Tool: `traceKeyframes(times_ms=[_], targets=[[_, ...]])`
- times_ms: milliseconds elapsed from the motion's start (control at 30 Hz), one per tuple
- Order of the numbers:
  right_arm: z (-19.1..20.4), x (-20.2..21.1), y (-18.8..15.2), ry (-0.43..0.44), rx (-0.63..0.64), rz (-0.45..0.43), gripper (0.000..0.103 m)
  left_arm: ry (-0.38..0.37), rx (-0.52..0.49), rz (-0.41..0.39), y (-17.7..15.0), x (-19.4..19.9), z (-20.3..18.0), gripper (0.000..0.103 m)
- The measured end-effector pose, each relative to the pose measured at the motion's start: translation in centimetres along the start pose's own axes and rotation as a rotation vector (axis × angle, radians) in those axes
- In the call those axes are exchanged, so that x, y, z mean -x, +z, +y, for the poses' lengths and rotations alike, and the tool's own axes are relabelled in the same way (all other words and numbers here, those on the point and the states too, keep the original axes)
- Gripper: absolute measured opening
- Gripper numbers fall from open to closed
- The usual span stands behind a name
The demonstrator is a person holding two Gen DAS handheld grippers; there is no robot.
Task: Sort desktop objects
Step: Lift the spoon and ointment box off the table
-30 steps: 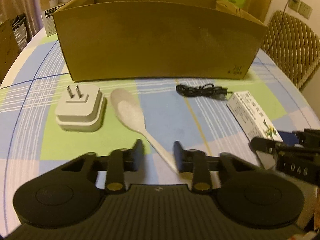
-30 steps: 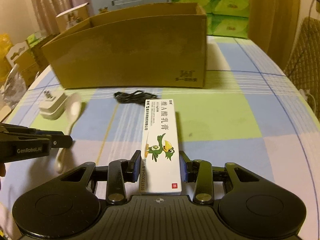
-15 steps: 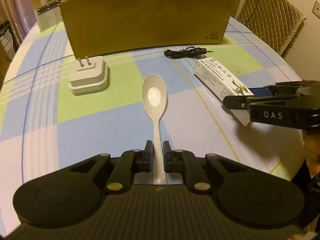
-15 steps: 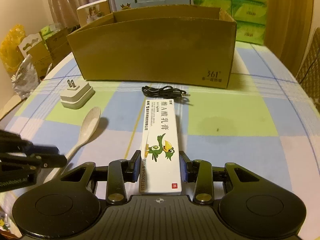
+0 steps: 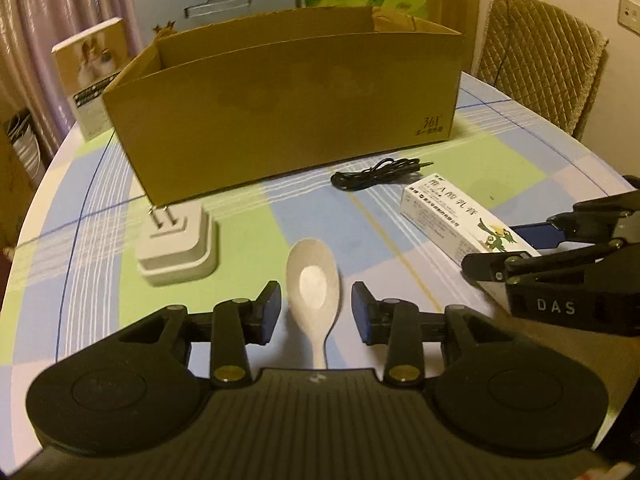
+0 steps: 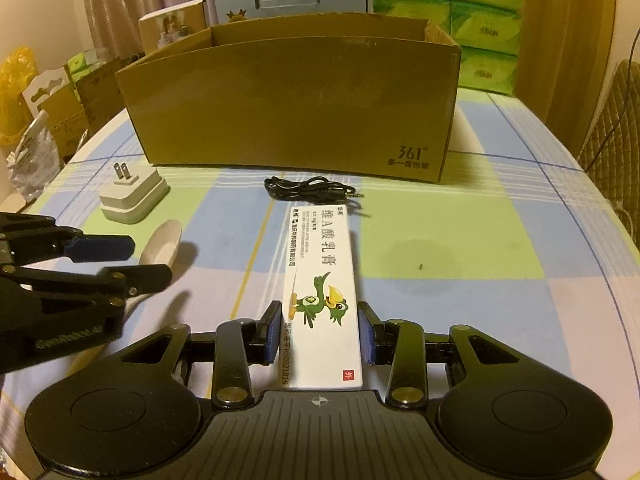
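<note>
**A:** Between the left claw pads: spoon, bowel end, I mean bowl end, lying face up on the tabletop. Pads stand clear of it on both sides, gaps visible. Jaws have just been opening with the spoon between them, so no grip right now.

**B:** Why straddle the bowl and not the handle?

**A:** Handle runs back under the claw body. My read: the claw sits too far forward for a clean pinch on the thin part, so it let go to re-seat.

**B:** Right claw?

**A:** Closed on the ointment box, pads pressing the long sides near its close end. Box points straight ahead along the fingers. That alignment makes sense for carrying it forward, end first.

**B:** Forward to what?

**A:** Cardboard box, open top, well ahead of both claws. Likely the sorting target. Whether anything is in it yet, cannot tell, front wall hides the inside.

**B:** Anything else loose?

**A:** Ahead-left of the left claw: white plug adapter, prongs up. Just beyond the ointment box tip: coiled black cable, lying near the cardboard box wall. Both untouched.

**B:** Collision risk?

**A:** Claws are side by side, close. Move one at a time, I'd say.
</note>
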State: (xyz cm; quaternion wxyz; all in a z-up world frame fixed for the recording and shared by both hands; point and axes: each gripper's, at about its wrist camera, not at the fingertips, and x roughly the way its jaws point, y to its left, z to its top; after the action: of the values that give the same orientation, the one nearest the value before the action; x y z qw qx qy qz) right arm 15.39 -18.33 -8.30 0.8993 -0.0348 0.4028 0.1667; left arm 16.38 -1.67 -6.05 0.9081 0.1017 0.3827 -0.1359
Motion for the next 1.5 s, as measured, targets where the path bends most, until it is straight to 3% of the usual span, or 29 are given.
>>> traceKeyframes(times_ms=[767, 900, 1000, 1500], targets=[[-0.1, 0.0, 0.4, 0.000, -0.005, -0.024, 0.044, 0.014, 0.095, 0.051, 0.1, -2.2, 0.7, 0.035], [0.0, 0.0, 0.5, -0.002, -0.006, -0.026, 0.045, 0.011, 0.114, 0.053, 0.1, -2.1, 0.9, 0.027], [-0.1, 0.0, 0.6, -0.004, -0.009, -0.028, 0.045, 0.014, 0.125, 0.062, 0.3, -2.0, 1.0, 0.027], [-0.2, -0.7, 0.9, -0.013, -0.009, -0.028, 0.048, -0.023, 0.153, -0.004, 1.6, -0.2, 1.2, 0.026]])
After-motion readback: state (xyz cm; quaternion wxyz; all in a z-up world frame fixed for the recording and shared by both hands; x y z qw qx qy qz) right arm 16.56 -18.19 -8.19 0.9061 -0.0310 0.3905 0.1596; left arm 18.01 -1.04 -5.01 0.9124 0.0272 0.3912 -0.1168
